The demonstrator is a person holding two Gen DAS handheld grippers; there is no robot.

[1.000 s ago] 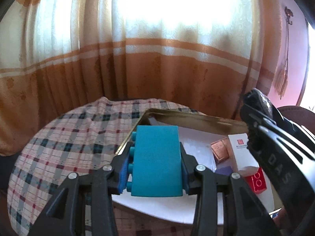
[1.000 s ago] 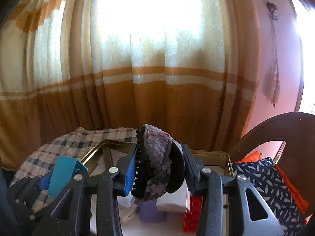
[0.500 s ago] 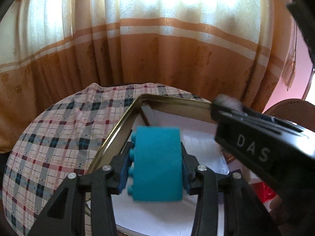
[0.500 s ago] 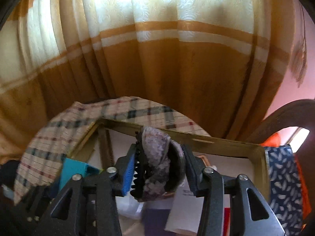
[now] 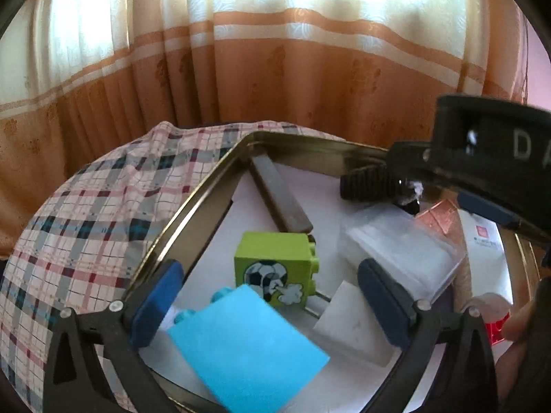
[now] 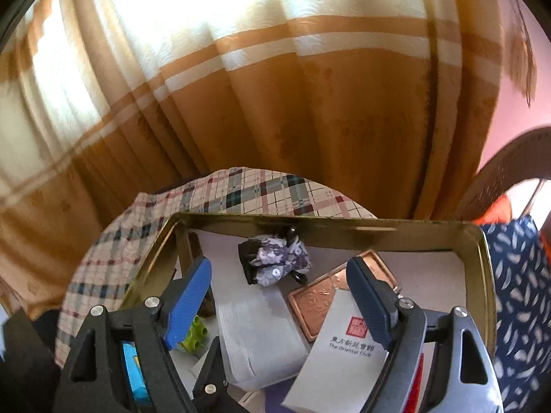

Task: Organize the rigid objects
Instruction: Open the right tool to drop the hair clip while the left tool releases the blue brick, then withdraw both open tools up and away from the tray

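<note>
My left gripper (image 5: 270, 303) hangs over the gold tin tray (image 5: 193, 206), jaws opening wide. A teal brick (image 5: 248, 347) lies tilted and loose below and between its pads, which do not press it. Just beyond sits a green brick (image 5: 275, 268) with a football picture. My right gripper (image 6: 280, 297) is also opening, with nothing between its fingers. A hair clip covered in purple flowered cloth (image 6: 275, 258) lies in the tray (image 6: 378, 234) by the far wall, ahead of those fingers. The right gripper's black body (image 5: 482, 158) shows at the upper right of the left wrist view.
The tray also holds a clear plastic box (image 6: 258, 327), a copper-coloured box (image 6: 341, 296), a white carton with a red seal (image 6: 344, 344) and a red brick (image 5: 496, 330). A plaid cloth (image 5: 86, 223) covers the round table. A curtain hangs behind, and a blue patterned cushion (image 6: 516, 292) lies at right.
Both grippers have opened and sunk toward the tray. The teal brick slipped out of the left jaws and tipped over. The hair clip left the right jaws and landed by the tray's far wall.
</note>
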